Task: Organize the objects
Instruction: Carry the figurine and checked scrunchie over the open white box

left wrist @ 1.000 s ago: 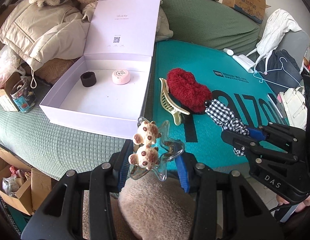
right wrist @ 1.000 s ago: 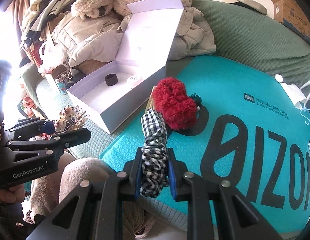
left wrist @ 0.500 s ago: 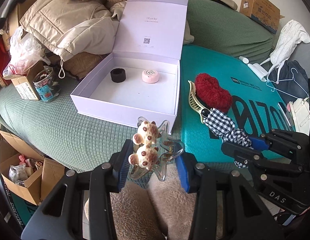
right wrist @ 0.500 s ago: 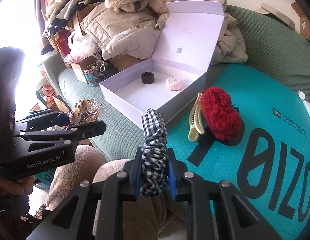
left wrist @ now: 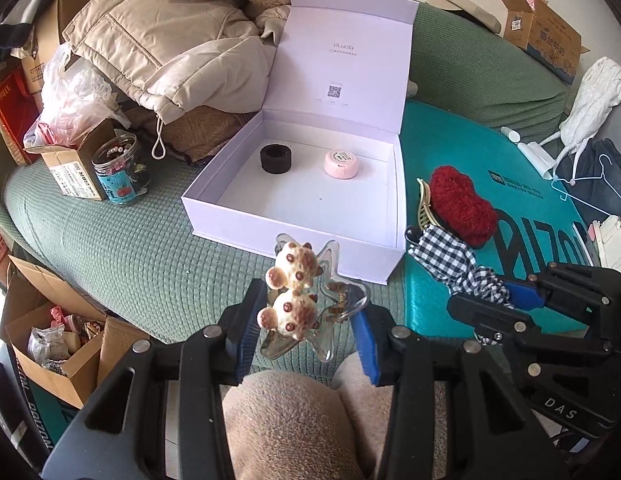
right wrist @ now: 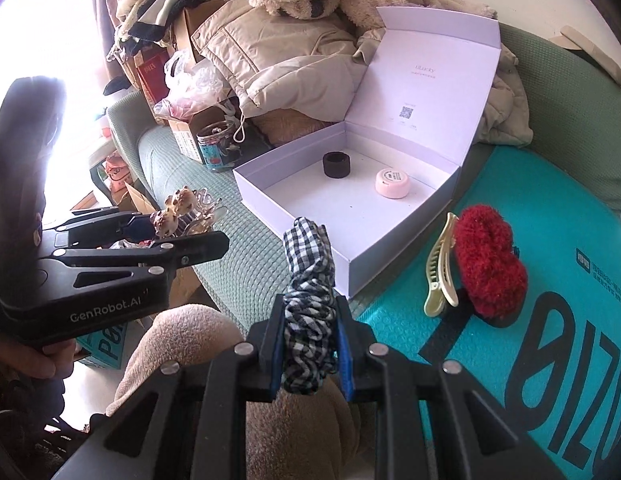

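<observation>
An open white box [left wrist: 298,236] [right wrist: 306,236] sits on the green sofa, holding a black ring [left wrist: 275,158] [right wrist: 336,164] and a pink round tin [left wrist: 341,163] [right wrist: 392,183]. My left gripper [left wrist: 306,320] is shut on a clear star hair clip with two bears [left wrist: 294,296] [right wrist: 172,210], held in front of the box's near wall. My right gripper [right wrist: 308,336] is shut on a black-and-white checked scrunchie [right wrist: 308,284] [left wrist: 450,258], right of the left one. A red fuzzy scrunchie [left wrist: 462,206] [right wrist: 488,260] and a cream claw clip [left wrist: 422,206] [right wrist: 440,274] lie on the teal mat.
The teal mat [left wrist: 510,160] [right wrist: 550,360] covers the sofa's right part. A jar [left wrist: 120,174] and a cardboard box [left wrist: 70,164] stand left of the white box. Coats [left wrist: 170,48] pile behind it. An open carton [left wrist: 50,344] sits on the floor at left.
Both grippers have drawn back and swung left with their loads; the white box now sits more central in both views. Both grips are unchanged.
</observation>
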`<state>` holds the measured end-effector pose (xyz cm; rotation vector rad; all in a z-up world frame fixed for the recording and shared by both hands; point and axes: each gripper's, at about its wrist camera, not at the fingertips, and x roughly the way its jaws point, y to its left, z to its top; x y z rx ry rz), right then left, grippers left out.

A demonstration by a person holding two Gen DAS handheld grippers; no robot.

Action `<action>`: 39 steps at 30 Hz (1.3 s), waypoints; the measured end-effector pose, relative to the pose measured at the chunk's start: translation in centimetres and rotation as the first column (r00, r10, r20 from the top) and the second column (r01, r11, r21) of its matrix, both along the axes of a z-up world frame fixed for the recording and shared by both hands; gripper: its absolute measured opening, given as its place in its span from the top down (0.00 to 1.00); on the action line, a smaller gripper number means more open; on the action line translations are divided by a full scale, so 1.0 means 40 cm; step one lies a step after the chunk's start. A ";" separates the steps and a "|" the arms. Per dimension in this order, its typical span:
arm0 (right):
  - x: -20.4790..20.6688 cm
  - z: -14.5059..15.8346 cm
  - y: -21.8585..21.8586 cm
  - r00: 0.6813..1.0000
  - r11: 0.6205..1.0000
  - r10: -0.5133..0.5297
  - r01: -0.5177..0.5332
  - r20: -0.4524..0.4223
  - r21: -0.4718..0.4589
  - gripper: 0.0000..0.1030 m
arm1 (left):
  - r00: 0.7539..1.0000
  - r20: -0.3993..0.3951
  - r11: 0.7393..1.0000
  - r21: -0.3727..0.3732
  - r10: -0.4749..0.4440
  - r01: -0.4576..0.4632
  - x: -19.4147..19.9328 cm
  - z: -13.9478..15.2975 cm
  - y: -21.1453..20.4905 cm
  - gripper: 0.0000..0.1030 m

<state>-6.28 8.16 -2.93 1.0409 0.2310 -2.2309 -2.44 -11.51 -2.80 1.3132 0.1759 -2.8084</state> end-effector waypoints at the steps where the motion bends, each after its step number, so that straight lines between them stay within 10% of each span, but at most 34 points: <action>1: -0.006 0.001 -0.006 1.000 1.000 0.003 -0.003 -0.001 0.000 0.79 | 1.000 0.002 1.000 0.000 0.002 -0.002 -0.006 0.000 -0.006 0.61; 39: -0.306 0.039 -0.127 0.998 1.000 0.012 -0.012 -0.062 0.002 0.79 | 0.998 -0.014 0.997 -0.054 -0.062 0.061 -0.378 0.001 -0.094 0.61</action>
